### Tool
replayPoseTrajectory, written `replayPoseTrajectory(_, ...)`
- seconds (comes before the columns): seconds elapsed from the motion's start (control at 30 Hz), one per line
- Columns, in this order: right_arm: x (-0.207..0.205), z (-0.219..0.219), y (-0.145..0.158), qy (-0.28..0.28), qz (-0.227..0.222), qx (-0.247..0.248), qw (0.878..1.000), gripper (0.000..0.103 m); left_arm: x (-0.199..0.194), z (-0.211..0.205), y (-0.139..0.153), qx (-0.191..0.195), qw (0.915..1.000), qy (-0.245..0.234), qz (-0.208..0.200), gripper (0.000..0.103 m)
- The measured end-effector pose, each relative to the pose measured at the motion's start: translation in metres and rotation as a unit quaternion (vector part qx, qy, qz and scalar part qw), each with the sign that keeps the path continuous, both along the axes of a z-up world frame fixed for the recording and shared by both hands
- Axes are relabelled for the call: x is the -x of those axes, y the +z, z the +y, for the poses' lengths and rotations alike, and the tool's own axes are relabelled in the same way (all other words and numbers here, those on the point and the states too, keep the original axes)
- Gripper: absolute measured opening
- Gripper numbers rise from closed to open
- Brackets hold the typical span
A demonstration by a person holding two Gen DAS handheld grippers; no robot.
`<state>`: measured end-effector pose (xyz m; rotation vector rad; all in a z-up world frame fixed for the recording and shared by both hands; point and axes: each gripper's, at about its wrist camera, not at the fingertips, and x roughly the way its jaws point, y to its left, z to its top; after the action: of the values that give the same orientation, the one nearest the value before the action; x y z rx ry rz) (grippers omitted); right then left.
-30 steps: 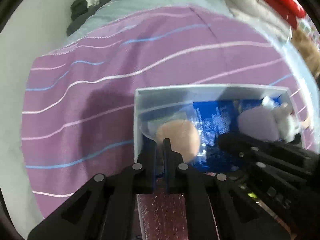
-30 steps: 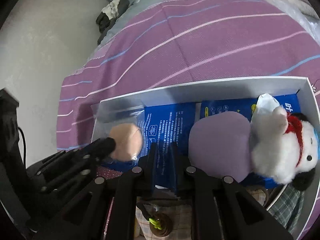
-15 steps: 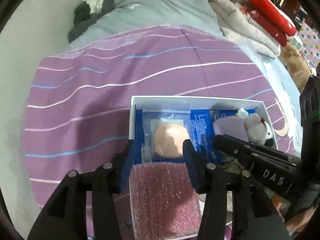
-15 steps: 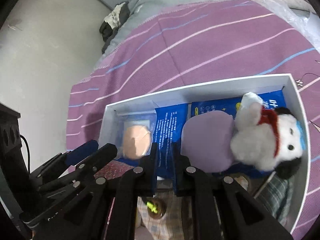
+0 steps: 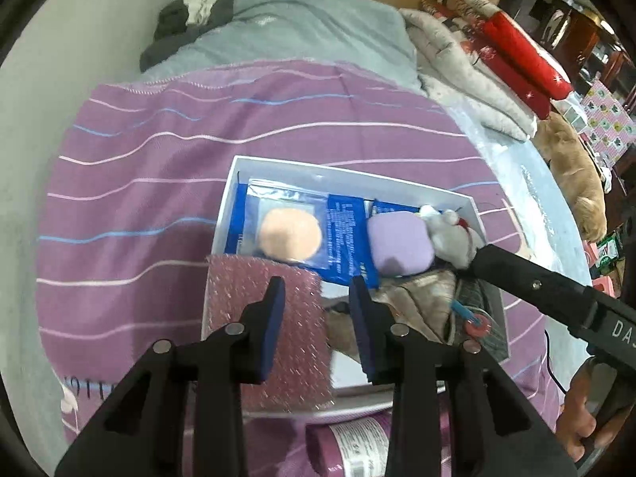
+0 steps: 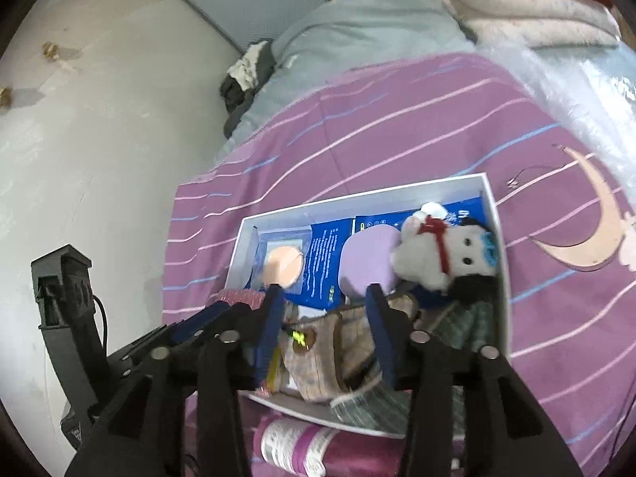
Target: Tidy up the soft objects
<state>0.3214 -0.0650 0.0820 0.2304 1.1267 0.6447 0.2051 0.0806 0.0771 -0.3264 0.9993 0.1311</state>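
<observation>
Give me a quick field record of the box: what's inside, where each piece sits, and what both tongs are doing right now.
container: white box on purple striped bedsheet
far row, left to right: peach round puff in clear packet, blue packets, lilac pad, white plush toy with red scarf
near row: pink bubble wrap, checked fabric items
outside box, near edge: purple bottle
left tongs: above bubble wrap, nothing between pads, closing
right tongs: above fabric items, holding nothing, opening
</observation>
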Motion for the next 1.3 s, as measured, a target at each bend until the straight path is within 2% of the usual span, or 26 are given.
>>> replayPoseTrajectory(0.07, 0.008, -0.007, 0.006, 0.006, -0.012, 0.005, 1.0, 0.054, 0.009, -0.006, 0.005, -0.003, 0.9999, 0.002, -0.012, 0.035)
replayPoseTrajectory(0.23, 0.033, -0.027, 0.012, 0.024, -0.033, 0.026, 0.999, 0.057, 0.03, -0.018, 0.009, 0.01, 0.9996, 0.014, -0.024, 0.037)
replayPoseTrajectory(0.3, 0.043, -0.035, 0.012, 0.031, -0.038, 0.03, 0.998, 0.057, 0.039, -0.024, 0.009, 0.009, 0.9995, 0.017, -0.023, 0.041)
replayPoseTrajectory(0.47, 0.068, -0.055, 0.01, 0.054, -0.05, 0.055, 0.996, 0.065, 0.058, -0.04, 0.004, 0.005, 0.9998, 0.015, -0.015, 0.041)
replayPoseTrajectory(0.67, 0.085, -0.085, -0.008, 0.043, -0.006, 0.093, 0.995, 0.065, 0.071, -0.055, -0.005, -0.02, 0.9997, 0.005, 0.01, 0.041)
replayPoseTrajectory(0.8, 0.09, -0.105, -0.023, 0.015, 0.043, 0.114, 0.992, 0.064, 0.077, -0.062, -0.015, -0.032, 0.999, 0.002, 0.029, 0.041)
replayPoseTrajectory(0.97, 0.097, -0.116, -0.034, 0.004, 0.087, 0.107, 0.99, 0.058, 0.084, -0.075, -0.022, -0.022, 0.9986, -0.015, 0.046, 0.042)
replayPoseTrajectory(1.17, 0.103, -0.126, -0.05, -0.002, 0.118, 0.131, 0.984, 0.047, 0.087, -0.095, -0.02, -0.049, 0.9956, -0.038, 0.071, 0.043)
replayPoseTrajectory(1.3, 0.102, -0.132, -0.067, -0.01, 0.138, 0.143, 0.98, 0.043, 0.089, -0.1, -0.019, -0.037, 0.9949, -0.052, 0.079, 0.043)
